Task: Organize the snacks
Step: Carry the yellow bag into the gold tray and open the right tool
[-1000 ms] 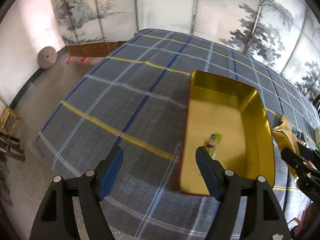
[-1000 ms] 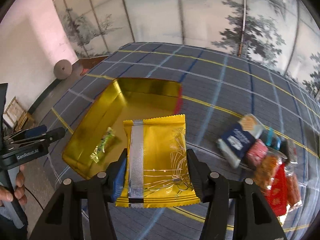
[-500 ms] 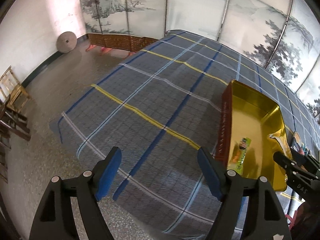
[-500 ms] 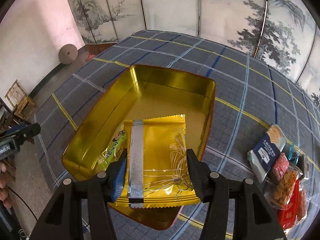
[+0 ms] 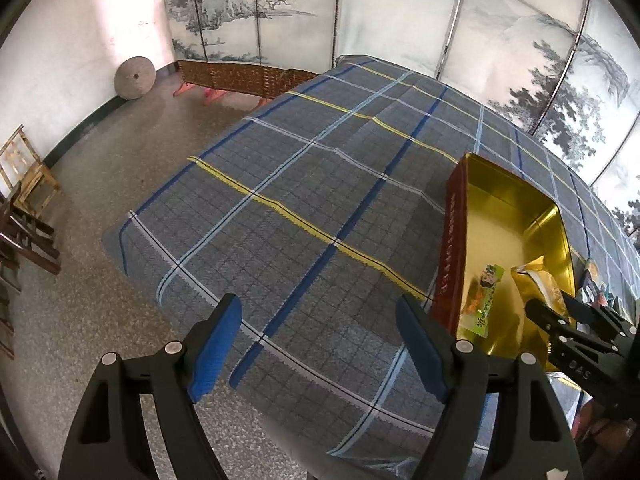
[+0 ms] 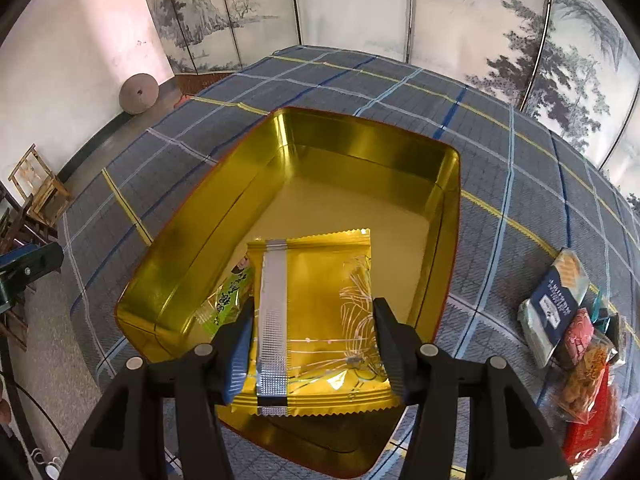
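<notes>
1. Left gripper: empty. Jaws are spread wide over the plaid tablecloth, nothing between them, just left of the tin.
2. Green packet: lies flat on the tin floor against the left wall, long axis running along that wall.
3. Gold tin: open, rectangular, red outside; long axis runs away from the camera in the right wrist view.
4. Gold snack packet: clamped across its width in the right gripper, at the near sealed end. It hangs over the near half of the tin, silver seam up, long axis pointing away along the tin.
5. Handling: probably light, crinkly, slippery foil with crushable contents. Grip the side edges or crimped seal; moderate pressure only.
6. Remaining snacks: piled on the cloth to the tin's right.
</notes>
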A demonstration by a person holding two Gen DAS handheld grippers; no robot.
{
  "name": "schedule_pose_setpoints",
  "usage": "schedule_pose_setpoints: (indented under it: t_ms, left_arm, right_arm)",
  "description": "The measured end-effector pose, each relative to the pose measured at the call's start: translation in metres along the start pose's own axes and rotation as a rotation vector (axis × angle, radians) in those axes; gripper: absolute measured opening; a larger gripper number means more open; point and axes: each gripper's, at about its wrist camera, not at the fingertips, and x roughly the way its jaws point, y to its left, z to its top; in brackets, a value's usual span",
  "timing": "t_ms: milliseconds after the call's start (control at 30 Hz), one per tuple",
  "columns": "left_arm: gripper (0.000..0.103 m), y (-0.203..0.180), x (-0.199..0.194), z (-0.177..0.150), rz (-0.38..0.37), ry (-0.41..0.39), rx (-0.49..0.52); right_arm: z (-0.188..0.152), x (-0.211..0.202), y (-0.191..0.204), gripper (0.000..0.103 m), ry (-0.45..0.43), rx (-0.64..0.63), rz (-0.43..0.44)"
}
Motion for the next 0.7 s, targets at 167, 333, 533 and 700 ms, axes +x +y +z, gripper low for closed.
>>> schedule_pose_setpoints:
  t_ms: [167,333,533,700]
  left_arm:
    - [0.076,-0.009,0.000,-0.002,-0.011,0.005,0.021]
    - [0.076,-0.017,0.002,-0.002,-0.014,0.012,0.042]
    - [0.076,-0.021,0.002,-0.003,-0.020,0.018,0.051]
    - [0.076,-0.023,0.003,-0.004,-0.020,0.022,0.055]
  right_arm:
    - [-0.003,0.005,-0.001,0.056,0.019,0.009,0.013]
    - [-0.003,0.006,0.000,0.056,0.018,0.004,0.011]
    - [-0.005,0.008,0.001,0.057,0.024,0.005,0.012]
    - [-0.008,0.007,0.002,0.058,0.025,0.003,0.029]
